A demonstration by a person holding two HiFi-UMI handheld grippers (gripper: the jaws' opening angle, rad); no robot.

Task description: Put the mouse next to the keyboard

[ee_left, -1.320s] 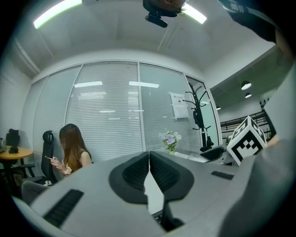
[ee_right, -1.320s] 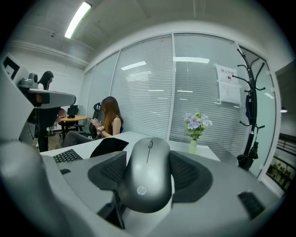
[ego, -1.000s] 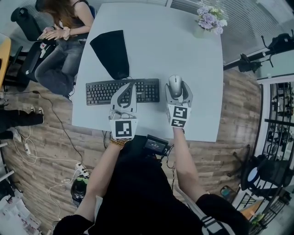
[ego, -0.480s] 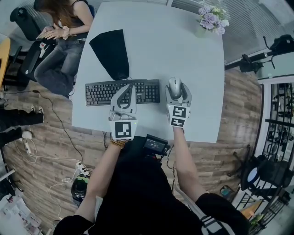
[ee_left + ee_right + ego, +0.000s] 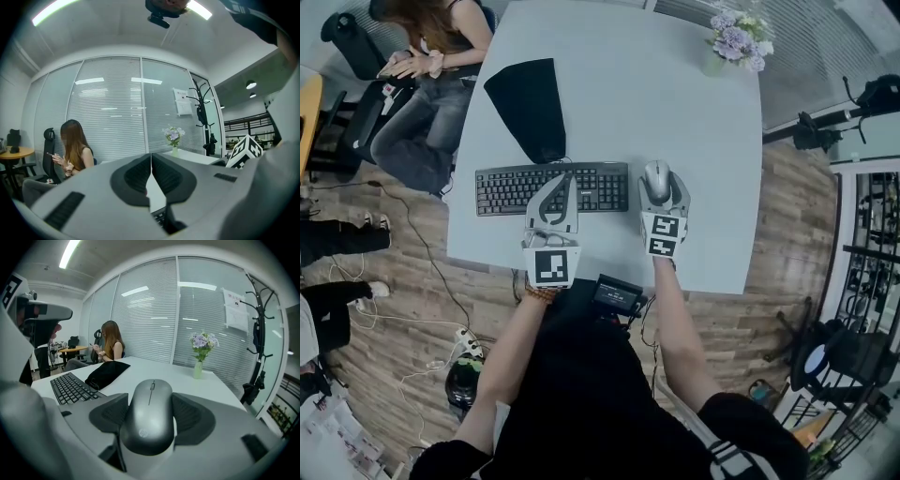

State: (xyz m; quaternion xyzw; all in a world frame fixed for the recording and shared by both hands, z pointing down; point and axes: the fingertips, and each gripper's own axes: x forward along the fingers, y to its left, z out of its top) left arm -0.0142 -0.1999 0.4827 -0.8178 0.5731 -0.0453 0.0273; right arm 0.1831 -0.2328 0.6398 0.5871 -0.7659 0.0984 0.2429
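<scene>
A grey mouse (image 5: 656, 178) (image 5: 149, 416) lies on the white table (image 5: 619, 84), just right of the black keyboard (image 5: 516, 187) (image 5: 70, 387). My right gripper (image 5: 662, 185) (image 5: 151, 420) straddles the mouse with a pad pressed against each of its sides. My left gripper (image 5: 569, 176) (image 5: 151, 157) is shut with nothing in it, and its jaws meet in a thin line. It hangs over the keyboard's near edge, and a few keys show below its tips in the left gripper view.
A black pouch (image 5: 530, 108) (image 5: 105, 373) lies behind the keyboard. A vase of purple flowers (image 5: 733, 42) (image 5: 201, 352) stands at the far right corner. A person (image 5: 431, 56) sits at the table's far left. The near table edge (image 5: 600, 281) runs under my wrists.
Both grippers and the mouse stay where they were. Only the head view shifts slightly, and someone's foot moves on the floor at the left.
</scene>
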